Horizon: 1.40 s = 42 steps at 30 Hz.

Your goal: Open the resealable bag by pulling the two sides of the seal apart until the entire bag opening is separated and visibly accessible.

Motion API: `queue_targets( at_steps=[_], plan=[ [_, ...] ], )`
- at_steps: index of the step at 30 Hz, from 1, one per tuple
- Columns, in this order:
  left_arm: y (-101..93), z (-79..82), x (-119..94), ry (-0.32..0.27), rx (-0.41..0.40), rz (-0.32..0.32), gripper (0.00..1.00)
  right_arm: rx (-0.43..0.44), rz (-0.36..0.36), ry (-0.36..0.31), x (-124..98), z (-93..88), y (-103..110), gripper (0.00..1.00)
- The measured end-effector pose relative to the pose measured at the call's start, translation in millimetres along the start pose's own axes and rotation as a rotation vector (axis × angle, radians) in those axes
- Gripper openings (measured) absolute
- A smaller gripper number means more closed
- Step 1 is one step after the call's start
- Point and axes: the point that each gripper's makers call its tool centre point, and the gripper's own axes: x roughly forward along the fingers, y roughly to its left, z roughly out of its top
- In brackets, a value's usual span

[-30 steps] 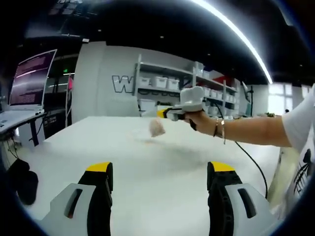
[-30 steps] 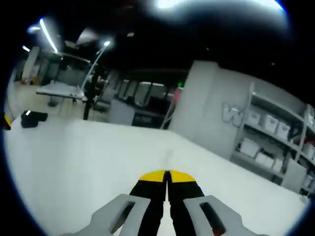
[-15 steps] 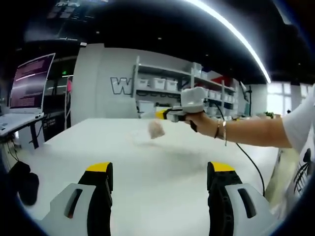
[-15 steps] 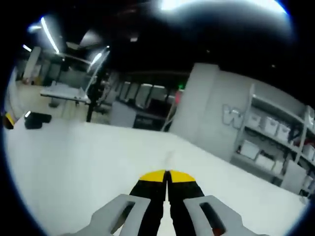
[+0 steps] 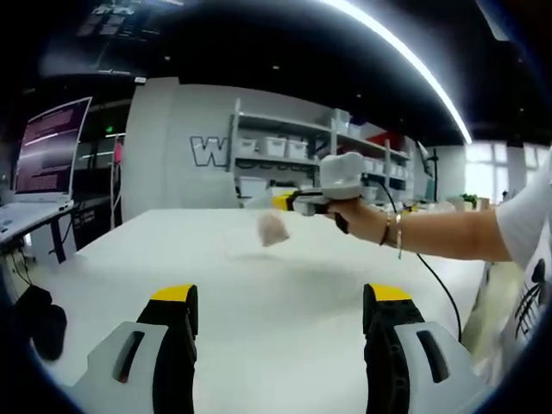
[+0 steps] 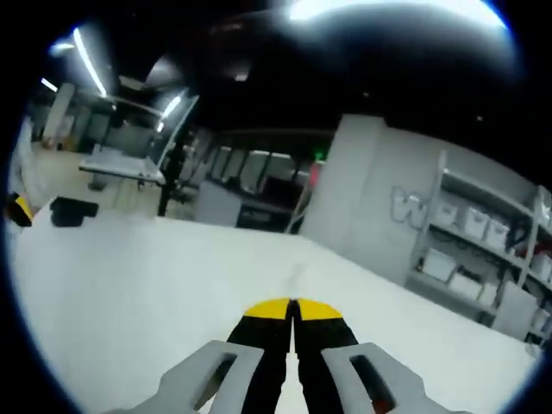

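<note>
In the left gripper view a small pale pink resealable bag (image 5: 273, 228) hangs in the air over the white table (image 5: 259, 293). It dangles from the yellow tips of my right gripper (image 5: 283, 200), which a hand (image 5: 355, 216) holds out from the right. My left gripper (image 5: 282, 297) stands open low over the table's near part, well short of the bag, with nothing between its jaws. In the right gripper view my right gripper (image 6: 293, 304) has its yellow tips pressed together, and a faint thin strip of the bag (image 6: 297, 276) shows just past them.
A lit monitor (image 5: 52, 142) stands on a desk at the left, and a black object (image 5: 39, 321) lies at the table's left edge. Shelves with white bins (image 5: 285, 145) line the far wall. A black cable (image 5: 440, 285) trails below the person's arm. Another black object (image 6: 73, 210) lies far left.
Both views have drifted slightly. The right gripper still holds the bag in the air at about the same place. The left gripper's jaws are as wide as before.
</note>
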Motion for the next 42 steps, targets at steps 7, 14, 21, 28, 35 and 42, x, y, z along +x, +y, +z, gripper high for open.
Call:
queue_targets(
  at_steps=[7, 14, 21, 28, 35, 42],
  plan=[
    [-4.8, 1.1, 0.4, -0.001, 0.006, -0.007, 0.77, 0.008, -0.011, -0.016, -8.9, 1.6, -6.7, 0.0],
    [-11.0, 1.2, 0.9, 0.001, 0.013, -0.018, 0.77, 0.013, -0.01, -0.027, -24.2, 4.0, -0.6, 0.0],
    [-13.9, 3.6, -0.9, -0.004, 0.019, -0.02, 0.77, 0.021, -0.011, -0.046, -35.3, 7.6, -0.5, 0.0],
    [-18.1, 3.6, -1.0, -0.003, 0.025, -0.031, 0.77, 0.029, -0.006, -0.062, -46.1, 10.8, 5.4, 0.0],
    [-20.3, 4.1, -0.5, -0.004, 0.026, -0.035, 0.77, 0.038, 0.0, -0.093, -60.4, 16.8, 11.8, 0.0],
    [-21.7, 4.0, -0.5, -0.004, 0.027, -0.037, 0.77, 0.044, 0.008, -0.124, -75.2, 24.6, 19.2, 0.0]
  ],
)
